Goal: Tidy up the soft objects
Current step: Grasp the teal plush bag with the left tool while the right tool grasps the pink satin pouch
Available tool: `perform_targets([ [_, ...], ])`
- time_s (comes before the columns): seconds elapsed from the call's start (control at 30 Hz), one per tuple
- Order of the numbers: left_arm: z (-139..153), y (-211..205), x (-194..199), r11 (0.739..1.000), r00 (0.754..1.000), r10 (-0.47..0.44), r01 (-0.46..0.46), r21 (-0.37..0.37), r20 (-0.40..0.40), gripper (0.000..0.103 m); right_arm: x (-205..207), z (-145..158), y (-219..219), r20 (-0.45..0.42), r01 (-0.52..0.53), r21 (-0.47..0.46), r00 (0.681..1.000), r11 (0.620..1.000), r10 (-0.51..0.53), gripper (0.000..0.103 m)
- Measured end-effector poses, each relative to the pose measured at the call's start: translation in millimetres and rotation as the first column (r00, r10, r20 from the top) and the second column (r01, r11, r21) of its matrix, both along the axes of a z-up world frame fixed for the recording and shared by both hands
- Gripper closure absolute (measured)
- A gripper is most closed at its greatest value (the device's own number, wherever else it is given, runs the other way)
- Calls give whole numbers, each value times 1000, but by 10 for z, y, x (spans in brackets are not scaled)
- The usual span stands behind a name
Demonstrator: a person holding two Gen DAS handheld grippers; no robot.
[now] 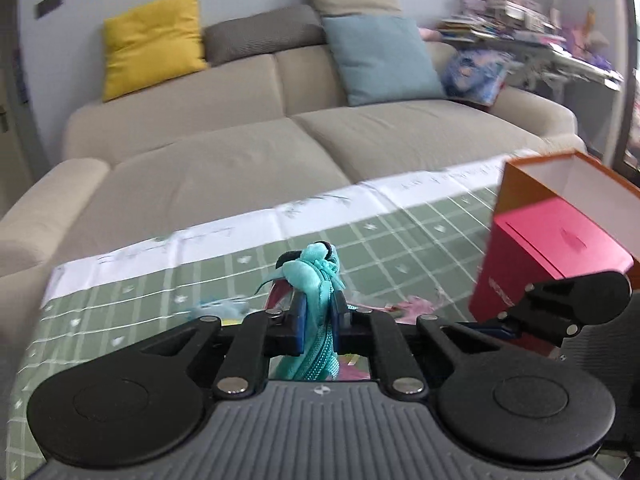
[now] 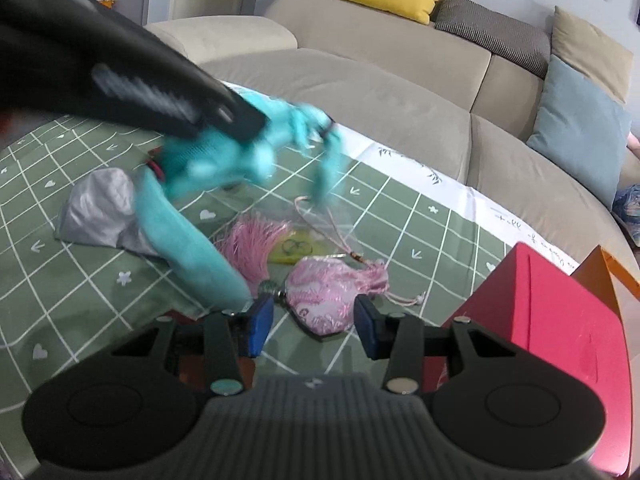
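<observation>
My left gripper [image 1: 318, 312] is shut on a teal cloth pouch [image 1: 316, 280] and holds it above the green checked tablecloth [image 1: 400, 236]. In the right wrist view the same gripper [image 2: 256, 128] carries the blurred teal pouch [image 2: 224, 156], with a long teal part hanging down to the cloth. My right gripper [image 2: 314, 322] is open, its blue pads on either side of a pink brocade pouch [image 2: 328, 292] that lies on the table. A pink tassel [image 2: 252, 244] and a grey cloth bag [image 2: 100, 212] lie nearby.
An open pink and orange box [image 1: 560, 232] stands at the table's right; it also shows in the right wrist view [image 2: 560, 320]. A small clear plastic bag [image 2: 296, 246] lies by the tassel. A beige sofa [image 1: 280, 120] with cushions is behind the table.
</observation>
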State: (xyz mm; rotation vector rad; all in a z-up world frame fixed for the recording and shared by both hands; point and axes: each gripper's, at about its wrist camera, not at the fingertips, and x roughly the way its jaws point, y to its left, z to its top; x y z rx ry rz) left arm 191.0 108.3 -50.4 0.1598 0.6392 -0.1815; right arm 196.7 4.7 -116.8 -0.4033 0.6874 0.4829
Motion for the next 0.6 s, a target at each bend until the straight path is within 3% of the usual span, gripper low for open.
perform_targets([
  [0.1, 44, 166, -9, 998, 998, 65, -65, -25, -20, 90, 68, -14, 53, 3, 27, 9, 1000, 1000, -27, 55],
  [0.3, -215, 294, 2, 990, 989, 125, -129, -49, -85, 90, 323, -169, 140, -22, 173, 27, 985, 985, -172, 47],
  [0.43, -361, 325, 0, 989, 987, 112, -123, -86, -119, 90, 431, -273, 191, -17, 239, 38, 971, 970, -238, 37],
  [0.6, -431, 317, -9, 988, 987, 94, -108, -108, -130, 90, 526, -381, 165, -94, 265, 66, 961, 962, -259, 37],
])
